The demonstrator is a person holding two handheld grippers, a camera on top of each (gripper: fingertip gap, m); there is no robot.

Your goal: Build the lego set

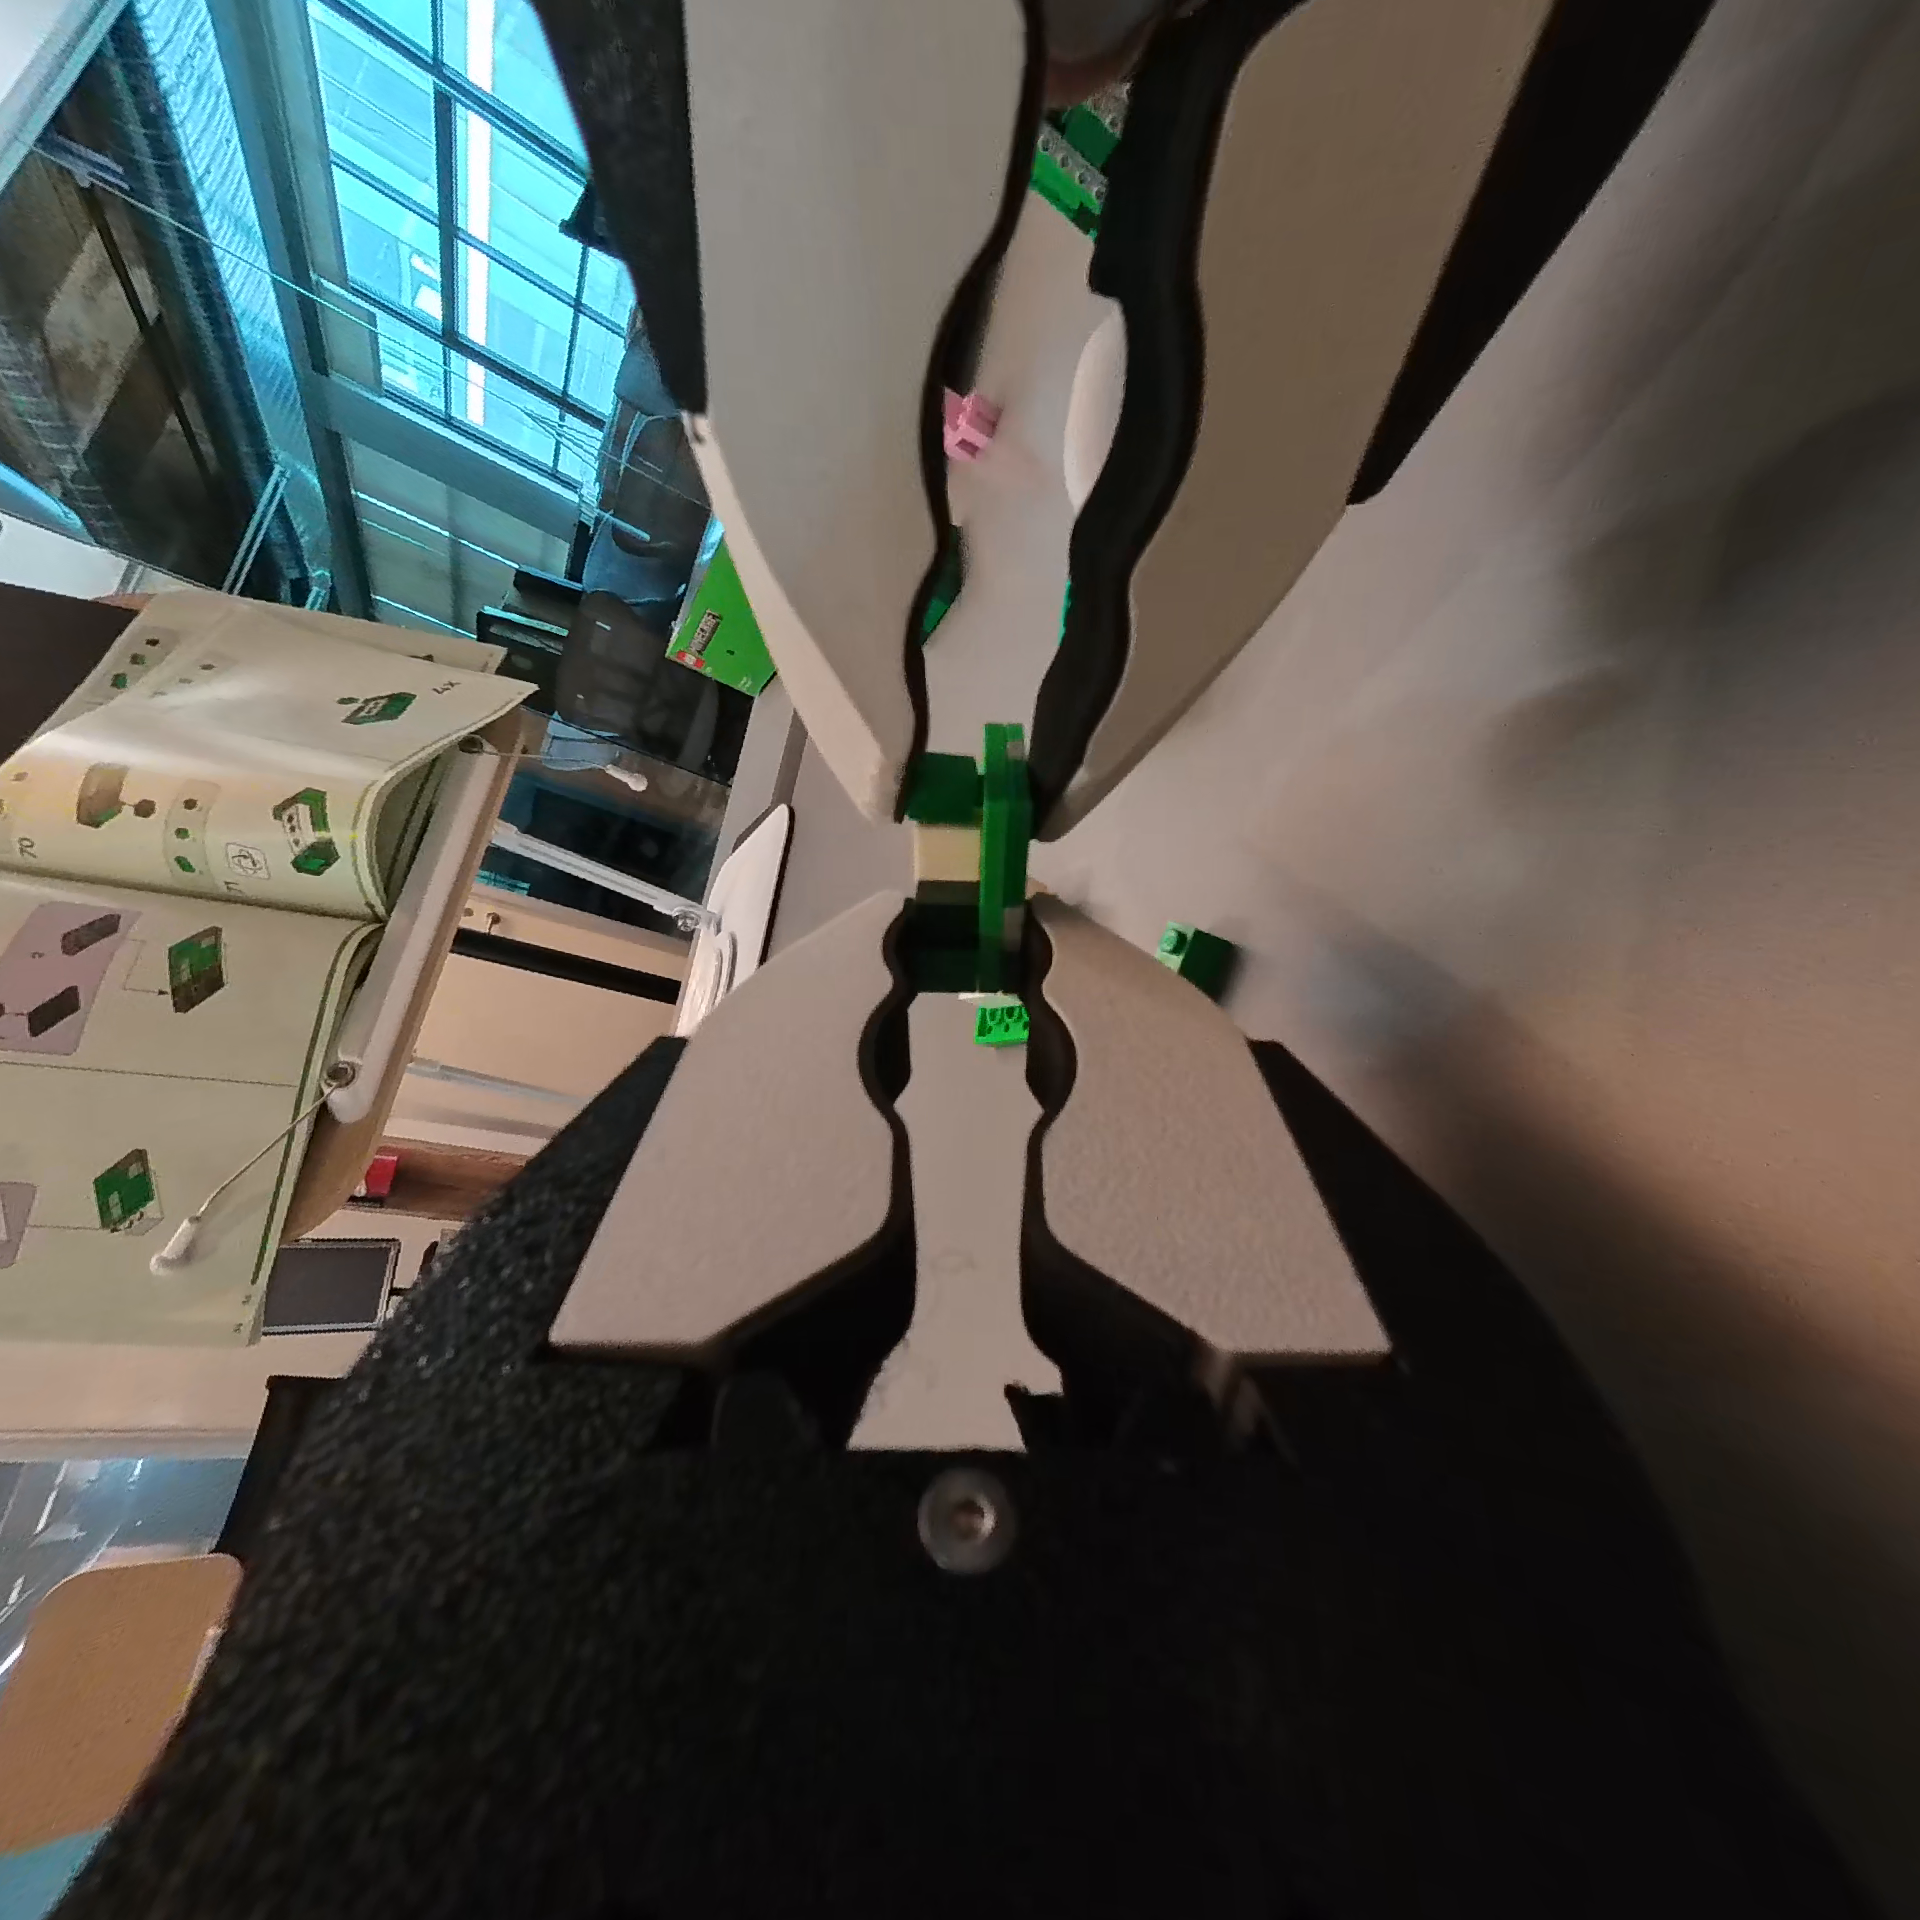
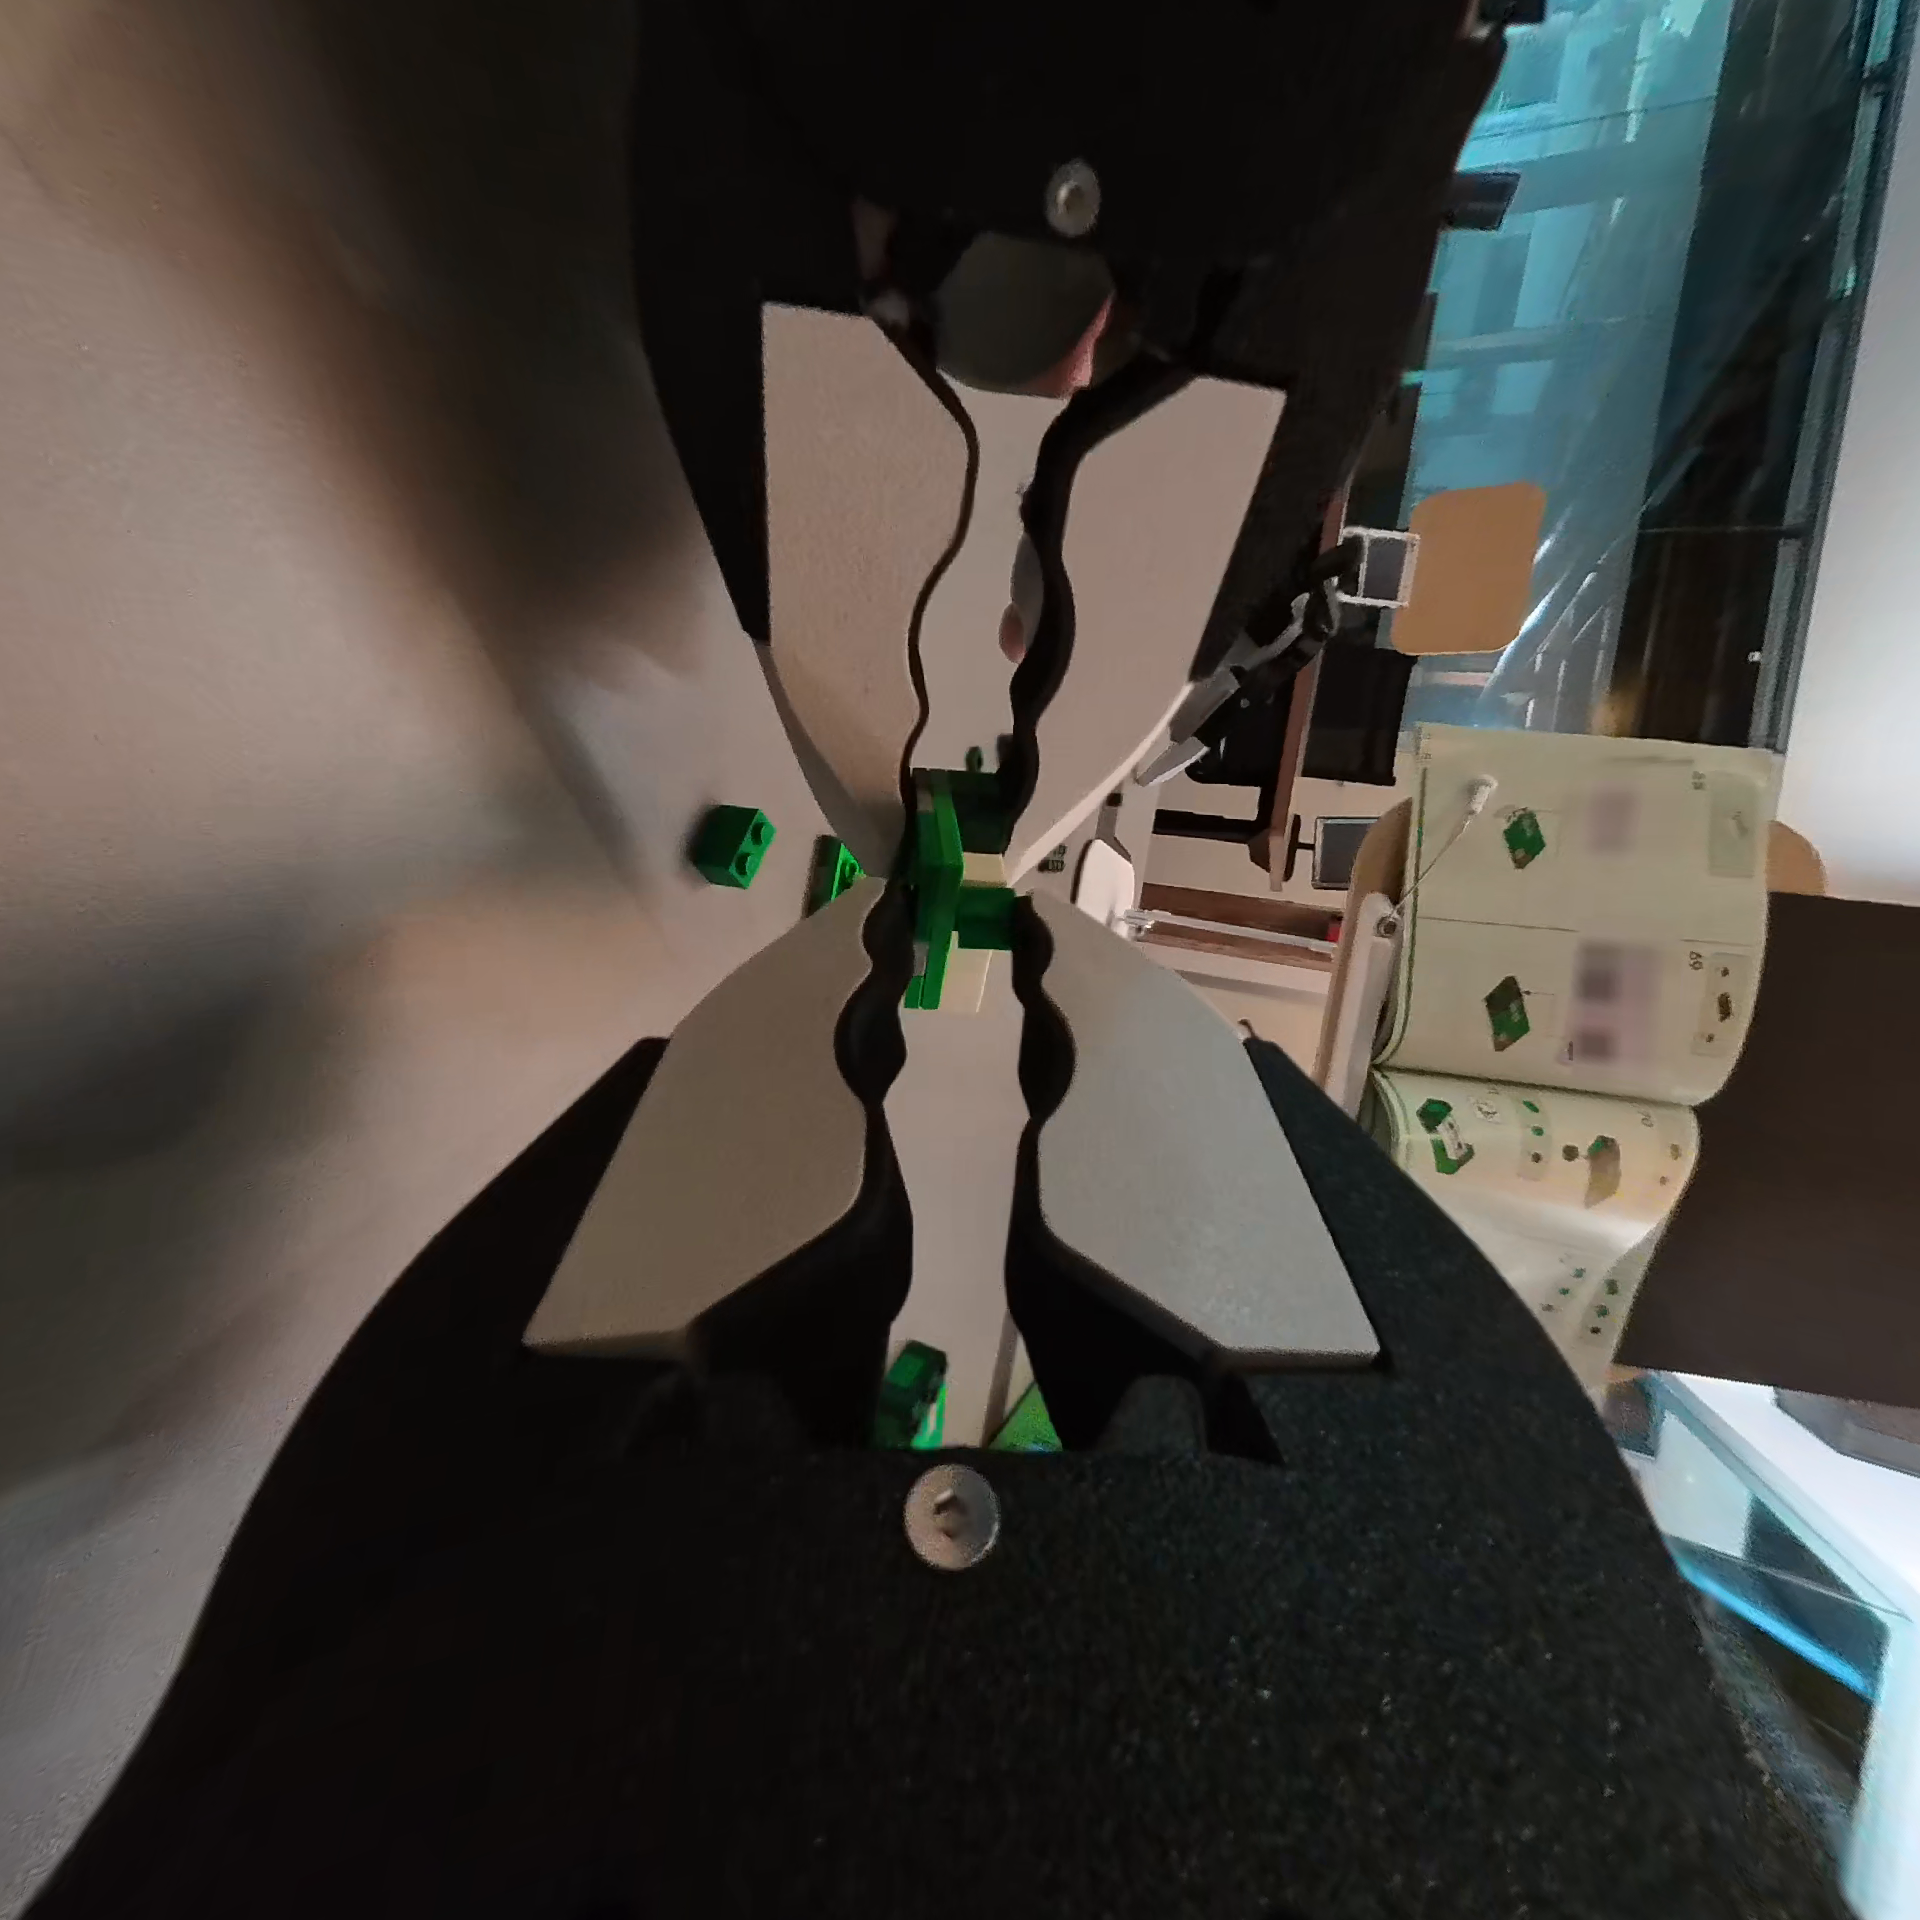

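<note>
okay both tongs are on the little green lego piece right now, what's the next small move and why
Probably a short, firm squeeze of the two tongs toward each other. The left tongs and right tongs meet tip to tip, both shut on the same small green and cream assembly, held above the white table. Its green plate appears edge-on against the stacked bricks, so pressing should seat them; whether studs are fully engaged is hidden.

White table (image 1: 1558, 727), loose green bricks (image 1: 1197, 958)

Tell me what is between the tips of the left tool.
The left tool is shut on a small green and cream lego assembly; the right tool grips its far end. Its gripped faces are covered by the fingers.
</note>
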